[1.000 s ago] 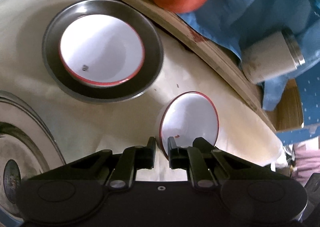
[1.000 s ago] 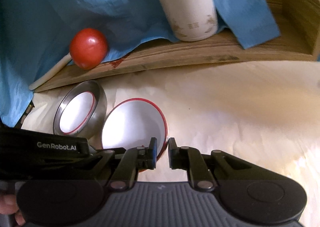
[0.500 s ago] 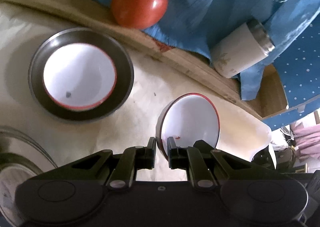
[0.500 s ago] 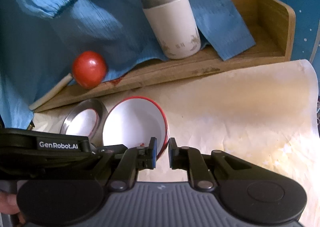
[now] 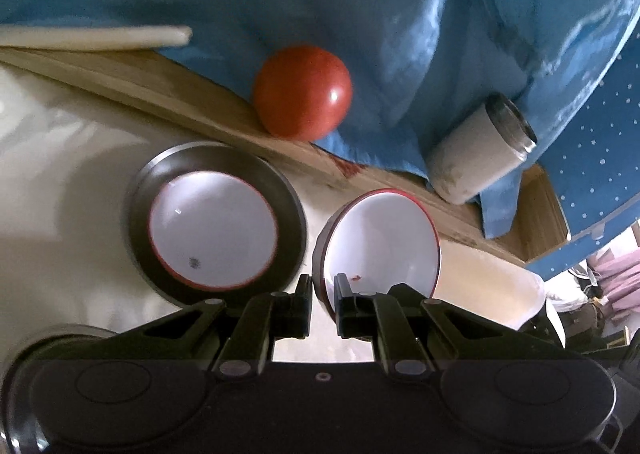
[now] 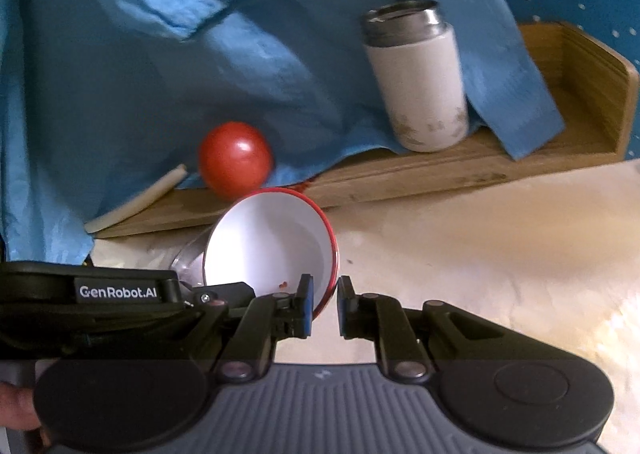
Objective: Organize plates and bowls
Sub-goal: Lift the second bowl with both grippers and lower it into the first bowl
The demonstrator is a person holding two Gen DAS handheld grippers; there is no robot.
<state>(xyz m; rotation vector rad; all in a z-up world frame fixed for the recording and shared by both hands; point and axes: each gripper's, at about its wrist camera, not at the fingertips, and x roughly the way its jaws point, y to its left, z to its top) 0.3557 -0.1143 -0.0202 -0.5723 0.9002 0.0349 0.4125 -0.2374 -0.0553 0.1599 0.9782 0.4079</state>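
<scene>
Over cream paper [image 6: 480,238], both grippers pinch one red-rimmed bowl [image 6: 272,242].

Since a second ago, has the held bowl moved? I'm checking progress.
Yes. In the right wrist view the red-rimmed bowl now overlaps the wooden shelf, nearing the tomato.

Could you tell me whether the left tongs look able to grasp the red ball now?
Probably not: the left tongs are shut on the rim of the red-rimmed bowl, so they are occupied, though nothing seems to block the way to the red ball.
</scene>
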